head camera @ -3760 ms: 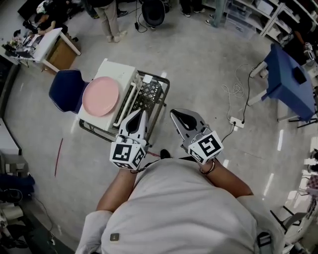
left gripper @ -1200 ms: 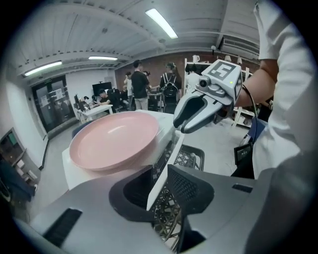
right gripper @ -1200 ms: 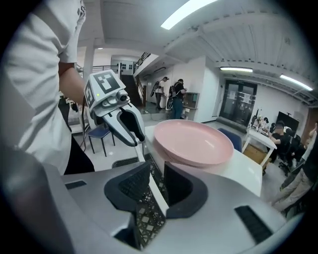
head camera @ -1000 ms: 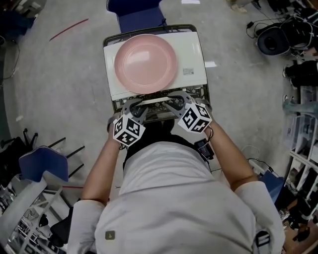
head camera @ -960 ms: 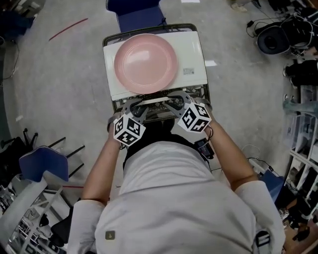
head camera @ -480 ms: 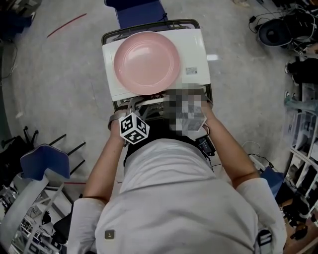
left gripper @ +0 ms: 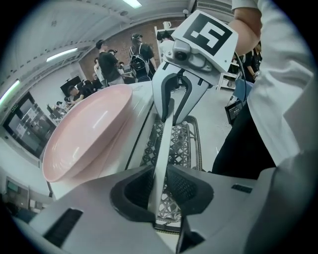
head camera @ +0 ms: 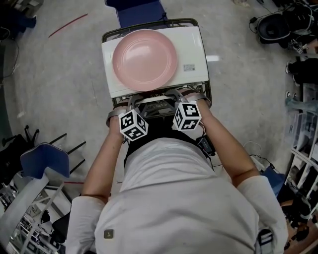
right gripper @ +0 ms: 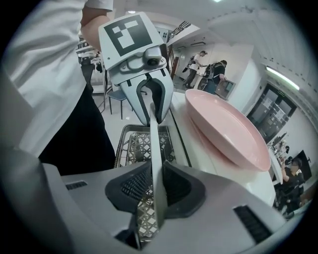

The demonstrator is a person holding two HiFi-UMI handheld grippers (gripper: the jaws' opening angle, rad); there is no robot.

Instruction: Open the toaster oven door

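Right in front of me, a person in a pale grey shirt point(head camera: 174, 198) leans over the oven point(head camera: 191, 47), bare forearms reaching forward, a moulded grey plastic gripper in each hand. Each gripper carries a boxy cube point(head camera: 133, 125) printed with black-and-white squares.

The left gripper point(left gripper: 160, 191) has just been closing. Its dark, ribbed rubber pads point(left gripper: 133, 191) now press on both sides of the handle point(left gripper: 164, 144), a flat, pale, smooth bar along the oven's front edge. The right gripper point(right gripper: 158, 191) is clenched on the same bar, further along it, with its textured pads tight on either face. The two face each other along the handle, one near each end.

Below the handle, at the foot of the oven's front, is the silvery lattice mesh of the cart point(left gripper: 181, 144), with a rounded dark tube frame. Whether the door has cracked open I can't tell from here.

The oven is a glossy white box with rounded corners, and a small printed label sits on its top near the right edge. A round, shallow, matte pink plate point(head camera: 144, 60) covers most of the top, its rim slightly raised.

Beyond the oven stands a blue padded chair point(head camera: 134, 9), on a polished grey concrete floor point(head camera: 59, 79) that is speckled and faintly reflective.
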